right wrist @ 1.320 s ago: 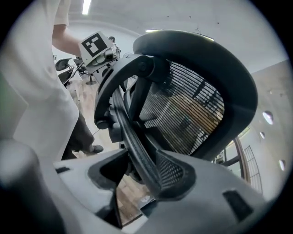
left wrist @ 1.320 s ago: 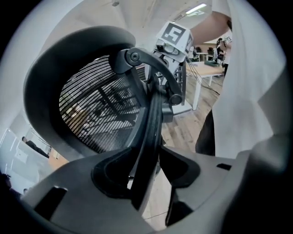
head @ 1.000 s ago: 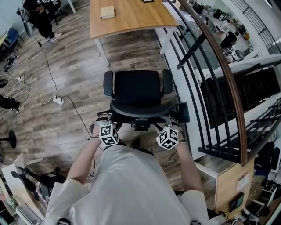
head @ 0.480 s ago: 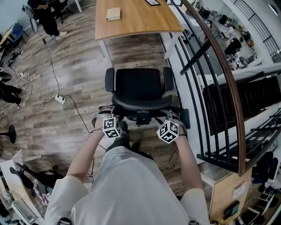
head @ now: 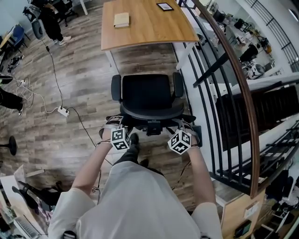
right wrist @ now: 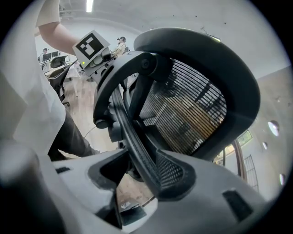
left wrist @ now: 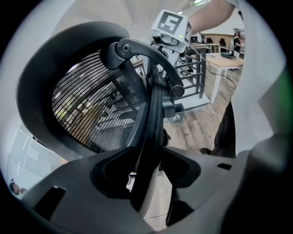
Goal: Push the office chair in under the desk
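Note:
The black office chair (head: 145, 91) stands on the wood floor just short of the wooden desk (head: 149, 28), seat toward it. Behind the backrest, my left gripper (head: 122, 126) and right gripper (head: 176, 126) each hold a curved bar of the back frame. In the left gripper view the dark bar (left wrist: 151, 132) runs between the jaws of the left gripper (left wrist: 146, 171), pads against it, with the mesh back (left wrist: 91, 109) beyond. In the right gripper view the ribbed bar (right wrist: 135, 146) is clamped in the right gripper (right wrist: 142, 176), beside the mesh (right wrist: 192, 114).
A dark stair railing (head: 219, 70) runs close along the chair's right side. A power strip (head: 62, 111) and its cable lie on the floor to the left. A book (head: 122, 19) and a small black frame (head: 164, 6) lie on the desk. A person (head: 49, 18) stands far left.
The chair has rolled forward with both grippers still on its back frame, so the gap to the desk edge is smaller. The person has stepped after it.

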The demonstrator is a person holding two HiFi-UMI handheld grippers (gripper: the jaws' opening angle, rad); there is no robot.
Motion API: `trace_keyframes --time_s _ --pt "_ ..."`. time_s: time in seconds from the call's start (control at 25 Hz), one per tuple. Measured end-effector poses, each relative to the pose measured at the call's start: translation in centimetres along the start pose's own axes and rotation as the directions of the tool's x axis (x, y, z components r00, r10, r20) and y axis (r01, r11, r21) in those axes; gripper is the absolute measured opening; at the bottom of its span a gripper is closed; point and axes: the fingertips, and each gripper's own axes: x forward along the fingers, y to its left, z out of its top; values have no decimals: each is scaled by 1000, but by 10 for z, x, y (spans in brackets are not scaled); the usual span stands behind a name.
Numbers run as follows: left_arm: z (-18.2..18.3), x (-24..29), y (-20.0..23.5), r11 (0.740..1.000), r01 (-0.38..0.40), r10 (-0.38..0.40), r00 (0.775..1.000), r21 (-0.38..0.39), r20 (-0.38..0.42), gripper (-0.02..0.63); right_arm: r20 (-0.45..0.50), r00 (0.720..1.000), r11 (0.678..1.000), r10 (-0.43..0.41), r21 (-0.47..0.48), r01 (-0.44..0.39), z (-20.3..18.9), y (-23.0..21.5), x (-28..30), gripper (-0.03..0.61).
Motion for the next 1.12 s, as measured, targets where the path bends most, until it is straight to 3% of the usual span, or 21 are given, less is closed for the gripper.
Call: trace_keyframes --time_s 0.56,0.92,1.12 --pt "-8 44 105 1000 2 -2 1000 22 18 195 -41 999 999 -8 53 10 31 -92 56 195" --pt "-10 74 166 998 4 -6 999 62 38 183 -100 991 994 -88 63 95 45 -149 89 202" --pt "-9 85 194 998 2 -5 999 71 47 183 -115 989 991 -91 87 101 52 -175 102 209"
